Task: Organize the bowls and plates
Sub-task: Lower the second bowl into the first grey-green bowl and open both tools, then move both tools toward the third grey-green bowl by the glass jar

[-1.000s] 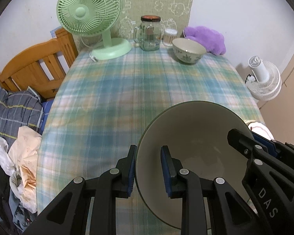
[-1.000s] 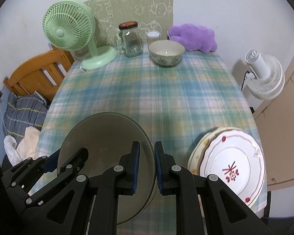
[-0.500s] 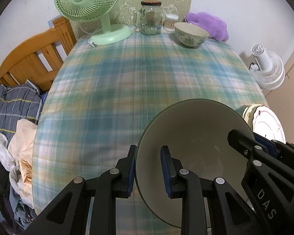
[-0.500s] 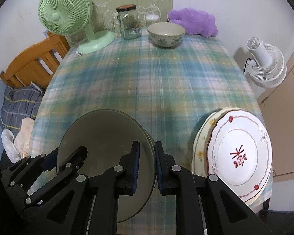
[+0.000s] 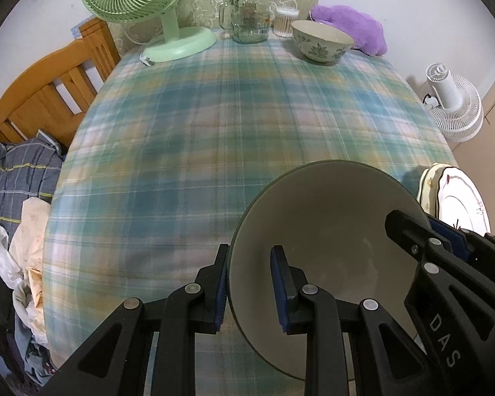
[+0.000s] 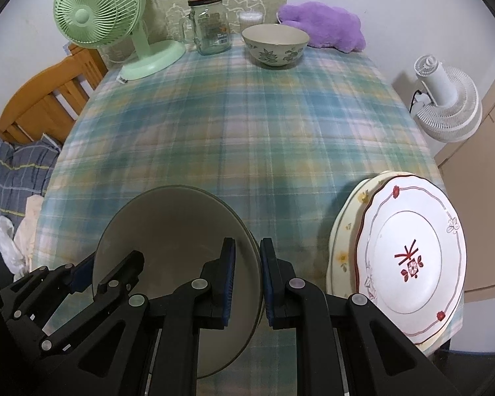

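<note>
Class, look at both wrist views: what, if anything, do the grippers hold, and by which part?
Both hold one large grey-green bowl by its rim: the left gripper clamps the left edge, the right gripper the right edge, one finger inside and one outside.

Both fisheye views look forward and steeply down along their own fingers, from above the table's near edge toward the far wall. Each lens sits close over the grey bowl (image 5: 330, 217) at lower frame. They share the plaid tablecloth (image 6: 241, 125), green fan (image 6: 97, 8) (upper left in both) and floral bowl (image 5: 321, 41).
</note>
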The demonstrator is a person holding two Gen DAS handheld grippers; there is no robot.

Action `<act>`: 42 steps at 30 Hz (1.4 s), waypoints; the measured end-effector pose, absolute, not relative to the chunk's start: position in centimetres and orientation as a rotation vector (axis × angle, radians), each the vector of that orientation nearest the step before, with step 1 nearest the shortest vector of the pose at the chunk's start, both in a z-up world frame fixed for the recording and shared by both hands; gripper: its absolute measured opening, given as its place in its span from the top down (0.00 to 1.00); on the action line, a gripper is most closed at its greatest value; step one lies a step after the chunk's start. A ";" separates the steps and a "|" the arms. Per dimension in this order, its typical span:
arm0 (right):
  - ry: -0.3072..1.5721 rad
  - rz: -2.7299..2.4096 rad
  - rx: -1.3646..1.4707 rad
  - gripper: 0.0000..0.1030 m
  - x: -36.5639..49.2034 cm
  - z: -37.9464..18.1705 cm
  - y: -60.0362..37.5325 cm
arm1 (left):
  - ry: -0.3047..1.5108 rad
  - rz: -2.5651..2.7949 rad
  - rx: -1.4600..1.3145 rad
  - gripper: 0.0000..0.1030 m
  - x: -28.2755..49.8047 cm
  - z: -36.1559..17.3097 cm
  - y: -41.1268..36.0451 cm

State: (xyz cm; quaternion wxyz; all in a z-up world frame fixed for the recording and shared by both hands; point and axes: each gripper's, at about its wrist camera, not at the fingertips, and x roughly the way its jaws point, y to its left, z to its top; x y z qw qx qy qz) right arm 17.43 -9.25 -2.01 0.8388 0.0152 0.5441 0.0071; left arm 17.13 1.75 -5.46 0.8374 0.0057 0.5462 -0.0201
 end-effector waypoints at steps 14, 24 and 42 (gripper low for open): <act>1.134 0.007 0.040 0.75 17.1 -1.2 -9.0 | 1.117 -0.078 0.026 0.59 16.8 -4.2 2.0; 1.048 0.008 0.040 0.43 16.3 3.0 -8.5 | 1.032 -0.126 0.017 0.22 16.3 -0.1 1.9; 0.960 0.130 0.047 0.30 22.3 6.9 -12.7 | 0.937 0.001 -0.005 0.13 21.6 4.0 -2.8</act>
